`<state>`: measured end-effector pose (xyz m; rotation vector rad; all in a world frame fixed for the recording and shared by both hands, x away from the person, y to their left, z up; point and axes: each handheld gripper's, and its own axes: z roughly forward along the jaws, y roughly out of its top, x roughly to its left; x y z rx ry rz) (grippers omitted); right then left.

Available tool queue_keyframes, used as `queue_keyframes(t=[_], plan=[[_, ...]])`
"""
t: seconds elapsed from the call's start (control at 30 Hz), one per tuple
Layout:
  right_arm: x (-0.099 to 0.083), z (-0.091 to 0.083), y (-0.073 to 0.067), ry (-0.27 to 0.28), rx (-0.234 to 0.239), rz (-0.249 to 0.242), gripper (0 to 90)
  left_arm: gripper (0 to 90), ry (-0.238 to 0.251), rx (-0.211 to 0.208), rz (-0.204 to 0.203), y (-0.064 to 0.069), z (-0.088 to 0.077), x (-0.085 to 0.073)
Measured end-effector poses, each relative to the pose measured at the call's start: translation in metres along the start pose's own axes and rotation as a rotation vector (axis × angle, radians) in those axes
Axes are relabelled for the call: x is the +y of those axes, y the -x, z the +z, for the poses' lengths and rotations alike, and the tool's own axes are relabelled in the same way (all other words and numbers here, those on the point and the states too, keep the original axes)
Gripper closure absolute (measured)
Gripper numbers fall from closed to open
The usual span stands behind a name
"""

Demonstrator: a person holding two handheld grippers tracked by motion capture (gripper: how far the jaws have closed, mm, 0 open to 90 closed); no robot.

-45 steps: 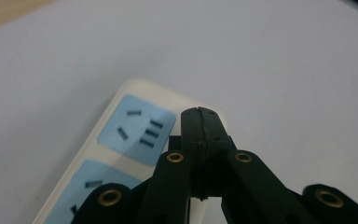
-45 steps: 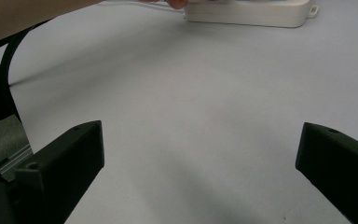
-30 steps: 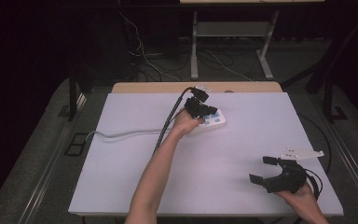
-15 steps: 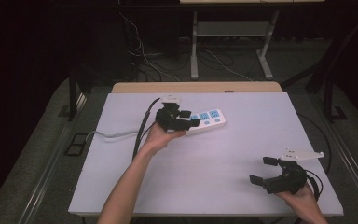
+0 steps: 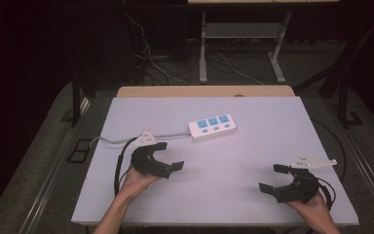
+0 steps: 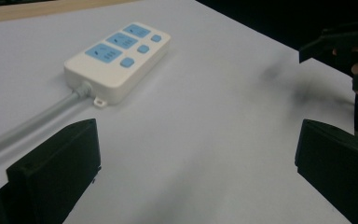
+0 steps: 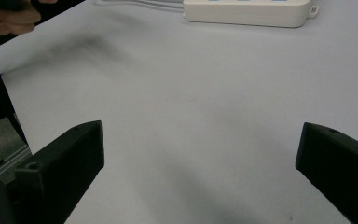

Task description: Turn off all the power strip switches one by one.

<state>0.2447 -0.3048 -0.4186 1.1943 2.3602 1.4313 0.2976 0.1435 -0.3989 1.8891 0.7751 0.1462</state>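
On the white counter (image 5: 233,161), left tool (image 5: 169,157) and right tool (image 5: 271,178) spread wide, empty, well apart from the power strip (image 5: 213,126)

Table (image 5: 253,156) bare between grippers; power strip (image 5: 212,126), cord (image 5: 170,135) obstruct far centre.

**No readable text or markings**

No words, numbers, brand names or signs can be read anywhere. The white power strip (image 5: 213,126) carries three blue socket panels and small blue buttons, seen closer in the left gripper view (image 6: 119,59), yet none bears legible lettering. The pale worktop (image 5: 253,161) is unmarked.
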Motion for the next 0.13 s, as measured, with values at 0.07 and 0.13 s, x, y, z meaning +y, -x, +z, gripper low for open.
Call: queue_keyframes(t=[0.07, 0.13], plan=[[0.0, 0.0, 0.0, 0.002, -0.001, 0.001, 0.9, 0.0, -0.001, 0.011, -0.01, 0.003, -0.006, -0.009], [0.0, 0.0, -0.001, 0.003, 0.0, 0.003, 0.9, 0.0, 0.008, 0.017, -0.021, 0.003, -0.011, -0.016]])
